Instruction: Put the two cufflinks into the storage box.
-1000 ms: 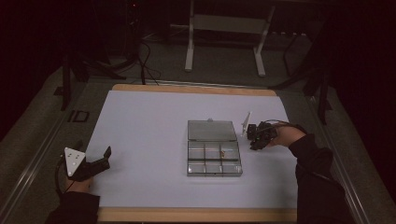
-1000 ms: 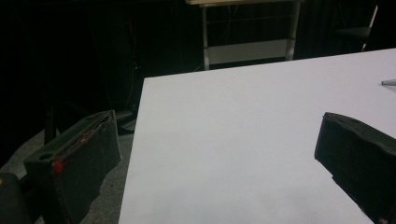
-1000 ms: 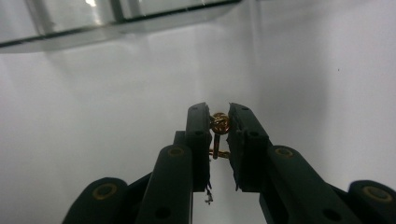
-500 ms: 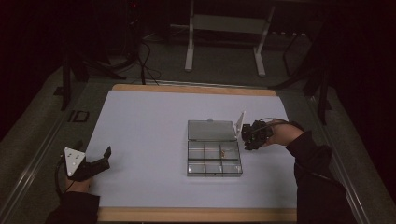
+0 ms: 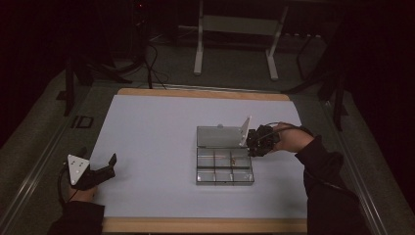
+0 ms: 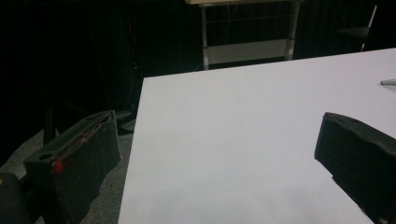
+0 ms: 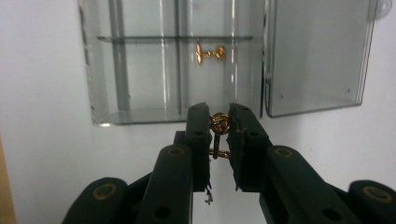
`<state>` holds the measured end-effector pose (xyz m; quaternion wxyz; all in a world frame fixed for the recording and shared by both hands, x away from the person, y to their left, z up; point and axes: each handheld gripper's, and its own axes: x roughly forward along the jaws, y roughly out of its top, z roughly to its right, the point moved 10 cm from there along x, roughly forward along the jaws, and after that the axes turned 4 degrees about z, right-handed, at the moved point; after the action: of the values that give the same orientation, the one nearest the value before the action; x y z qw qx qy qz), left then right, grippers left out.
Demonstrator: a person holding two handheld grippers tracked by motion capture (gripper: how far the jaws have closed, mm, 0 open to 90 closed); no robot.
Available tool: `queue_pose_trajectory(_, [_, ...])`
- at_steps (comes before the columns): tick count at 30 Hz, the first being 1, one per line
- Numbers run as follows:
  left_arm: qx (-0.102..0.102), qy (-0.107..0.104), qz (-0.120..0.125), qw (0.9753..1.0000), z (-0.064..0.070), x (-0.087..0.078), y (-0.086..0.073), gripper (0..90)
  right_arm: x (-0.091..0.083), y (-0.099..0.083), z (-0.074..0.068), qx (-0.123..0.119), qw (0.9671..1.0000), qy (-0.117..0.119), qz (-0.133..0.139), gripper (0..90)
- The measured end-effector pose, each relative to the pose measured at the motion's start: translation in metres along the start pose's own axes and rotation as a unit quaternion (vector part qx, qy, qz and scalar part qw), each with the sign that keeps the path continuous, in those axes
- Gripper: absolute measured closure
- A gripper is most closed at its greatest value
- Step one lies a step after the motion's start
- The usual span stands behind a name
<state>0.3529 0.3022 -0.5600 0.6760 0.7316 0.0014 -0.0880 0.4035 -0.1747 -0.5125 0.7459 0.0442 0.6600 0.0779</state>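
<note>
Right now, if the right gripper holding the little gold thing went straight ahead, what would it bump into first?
Probably the clear plastic compartment box. The right gripper, shut on a small gold cufflink, points at its near wall, though depth is hard to judge.

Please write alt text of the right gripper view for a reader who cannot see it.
The right gripper pinches a small gold cufflink between its black fingers, just before a clear compartment box on the white table. A second gold cufflink lies in one compartment, and the box's lid lies open beside it.

Open lid (image 5: 221, 136) blocks box's far side; rest clear
</note>
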Motion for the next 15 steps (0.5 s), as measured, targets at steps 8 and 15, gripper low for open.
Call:
queue_pose_trajectory(8, [0.000, 0.000, 0.000, 1.0000, 0.000, 0.000, 0.000, 0.4, -0.008, 0.017, -0.001, -0.010, 0.9993, -0.010, 0.033, 78.7])
queue_pose_trajectory(15, [0.000, -0.002, 0.001, 1.0000, 0.000, 0.000, 0.000, 0.4, -0.005, 0.026, -0.001, -0.010, 0.9972, -0.006, 0.074, 78.6])
